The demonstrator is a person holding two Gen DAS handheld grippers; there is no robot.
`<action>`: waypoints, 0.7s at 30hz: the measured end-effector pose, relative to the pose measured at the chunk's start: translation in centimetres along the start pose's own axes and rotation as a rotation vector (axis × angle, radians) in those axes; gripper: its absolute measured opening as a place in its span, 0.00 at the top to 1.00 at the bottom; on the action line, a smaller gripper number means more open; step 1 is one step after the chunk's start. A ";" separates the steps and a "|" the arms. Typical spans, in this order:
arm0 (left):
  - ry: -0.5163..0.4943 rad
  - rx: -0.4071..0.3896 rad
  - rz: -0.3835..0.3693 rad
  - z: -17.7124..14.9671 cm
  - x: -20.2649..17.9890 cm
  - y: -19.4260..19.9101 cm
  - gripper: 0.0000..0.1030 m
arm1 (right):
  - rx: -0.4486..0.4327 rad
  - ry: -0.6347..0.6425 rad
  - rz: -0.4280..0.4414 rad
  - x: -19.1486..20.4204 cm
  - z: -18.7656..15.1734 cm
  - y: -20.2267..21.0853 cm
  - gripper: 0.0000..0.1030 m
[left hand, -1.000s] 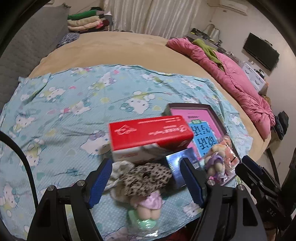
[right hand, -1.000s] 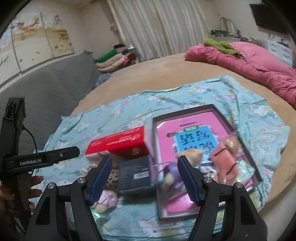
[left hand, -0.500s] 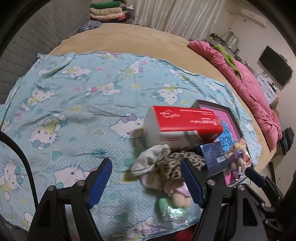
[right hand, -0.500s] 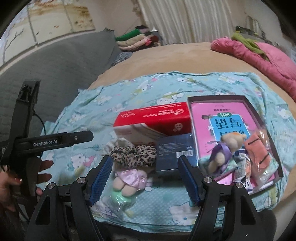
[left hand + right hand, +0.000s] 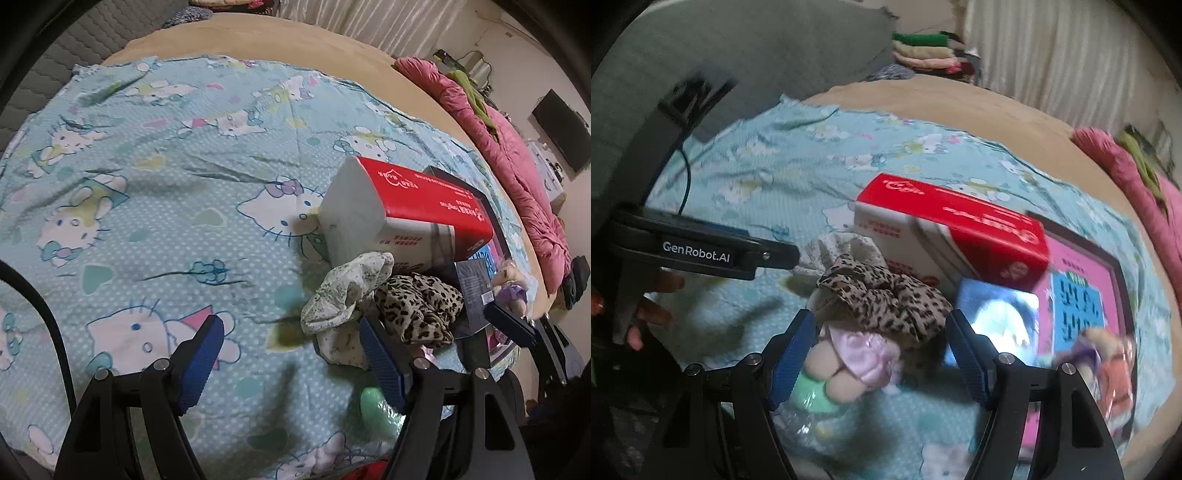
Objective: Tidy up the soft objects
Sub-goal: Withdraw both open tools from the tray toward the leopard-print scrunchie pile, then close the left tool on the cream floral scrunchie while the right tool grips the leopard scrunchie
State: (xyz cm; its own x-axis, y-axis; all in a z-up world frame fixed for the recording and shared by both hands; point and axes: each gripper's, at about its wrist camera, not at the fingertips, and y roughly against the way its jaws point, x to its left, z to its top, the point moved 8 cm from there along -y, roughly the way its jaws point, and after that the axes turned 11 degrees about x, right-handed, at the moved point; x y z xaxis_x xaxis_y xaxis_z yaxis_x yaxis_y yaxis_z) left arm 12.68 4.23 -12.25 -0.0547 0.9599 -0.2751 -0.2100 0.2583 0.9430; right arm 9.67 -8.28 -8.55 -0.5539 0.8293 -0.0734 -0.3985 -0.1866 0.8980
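Note:
A leopard-print scrunchie (image 5: 419, 308) lies on the blue cat-print sheet (image 5: 166, 184), next to a crumpled white speckled cloth (image 5: 345, 295). A small doll in a lilac dress (image 5: 849, 363) with a mint-green base lies in front of them. My left gripper (image 5: 291, 363) is open and empty, just left of the cloth. My right gripper (image 5: 881, 360) is open, its fingers either side of the doll and scrunchie (image 5: 882, 299), holding nothing. The left gripper's body (image 5: 698, 251) shows in the right wrist view.
A red and white tissue box (image 5: 410, 218) stands behind the pile. A dark blue small box (image 5: 995, 317) and a pink book in a dark tray (image 5: 1082, 291) with small wrapped plush toys (image 5: 1108, 362) are to the right. A pink duvet (image 5: 517, 166) lies far right.
Both grippers have swung left and come closer to the pile. The right gripper now straddles the doll and scrunchie. The left gripper has shifted left of the cloth. Both stay open.

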 end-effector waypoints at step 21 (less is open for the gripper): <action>-0.073 0.063 -0.076 2.4 -2.5 -3.7 0.66 | 0.041 -0.091 0.144 -2.9 1.1 -3.0 0.90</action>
State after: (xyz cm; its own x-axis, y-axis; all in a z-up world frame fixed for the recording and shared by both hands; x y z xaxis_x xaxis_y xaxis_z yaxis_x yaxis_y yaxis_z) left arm 15.94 1.11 -14.58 0.0310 0.9422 -0.3337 -0.1494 0.3345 0.9305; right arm 13.29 -9.52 -10.57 -0.5334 0.8405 0.0951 -0.2891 -0.2868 0.9133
